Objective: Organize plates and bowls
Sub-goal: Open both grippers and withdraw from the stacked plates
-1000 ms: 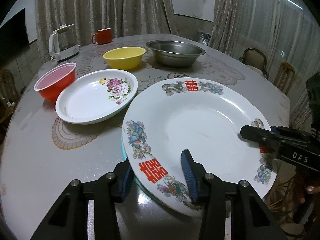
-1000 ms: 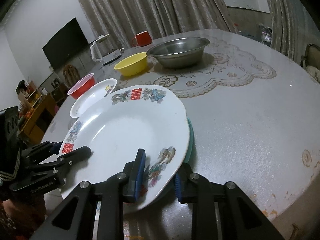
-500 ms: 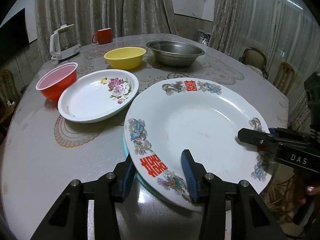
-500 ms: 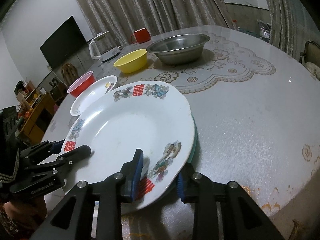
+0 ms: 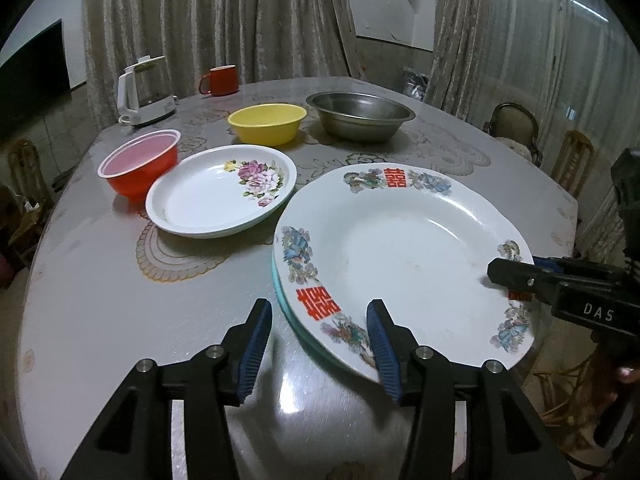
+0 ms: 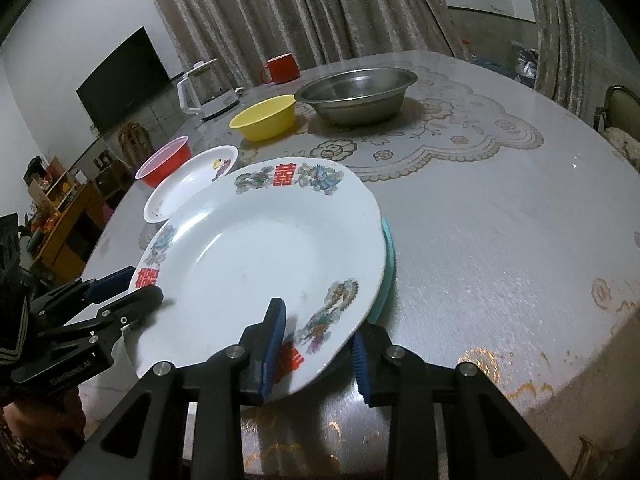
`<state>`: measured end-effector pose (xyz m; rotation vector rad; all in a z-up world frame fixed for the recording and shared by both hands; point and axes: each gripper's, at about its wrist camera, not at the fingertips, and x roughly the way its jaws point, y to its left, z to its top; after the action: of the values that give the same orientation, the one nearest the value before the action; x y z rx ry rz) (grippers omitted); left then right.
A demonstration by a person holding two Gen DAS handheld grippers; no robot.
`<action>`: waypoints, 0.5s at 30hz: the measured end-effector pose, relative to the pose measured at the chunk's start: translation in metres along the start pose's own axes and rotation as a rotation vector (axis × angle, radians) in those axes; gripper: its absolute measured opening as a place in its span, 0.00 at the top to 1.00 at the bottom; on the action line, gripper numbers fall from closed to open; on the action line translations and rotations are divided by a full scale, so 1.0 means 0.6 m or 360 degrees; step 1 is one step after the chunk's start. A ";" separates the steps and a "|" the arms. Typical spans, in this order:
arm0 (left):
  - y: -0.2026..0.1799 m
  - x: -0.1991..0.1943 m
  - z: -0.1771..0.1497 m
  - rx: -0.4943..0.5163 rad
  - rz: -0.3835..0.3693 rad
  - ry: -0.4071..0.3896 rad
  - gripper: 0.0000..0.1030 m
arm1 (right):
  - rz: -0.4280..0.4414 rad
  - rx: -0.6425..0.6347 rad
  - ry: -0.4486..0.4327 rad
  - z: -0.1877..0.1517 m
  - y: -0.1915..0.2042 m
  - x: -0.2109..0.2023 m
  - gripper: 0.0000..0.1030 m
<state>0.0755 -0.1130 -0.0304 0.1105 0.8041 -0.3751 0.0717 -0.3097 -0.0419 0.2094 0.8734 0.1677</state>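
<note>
A large white plate with red characters and flower prints lies on a teal plate near the table's front edge; both also show in the right wrist view, the white plate over the teal plate. My left gripper is open, its jaws either side of the plate's near rim. My right gripper is open, straddling the opposite rim. A smaller rose plate, red bowl, yellow bowl and steel basin stand further back.
A white kettle and a red mug stand at the table's far side. Chairs stand to the right of the round table. A TV hangs on the left wall.
The large plate has settled lower onto the teal plate. My left gripper has opened wider and drawn back a little; the right jaws have also spread around the rim.
</note>
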 end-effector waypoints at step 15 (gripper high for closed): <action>0.029 -0.028 -0.015 -0.0088 0.0045 -0.0020 0.31 | -0.0159 -0.0002 -0.0136 0.010 -0.006 -0.054 0.66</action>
<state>0.0651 -0.0901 -0.0250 0.0676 0.7992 -0.3260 0.0560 -0.3215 -0.0154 0.1703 0.7969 0.0658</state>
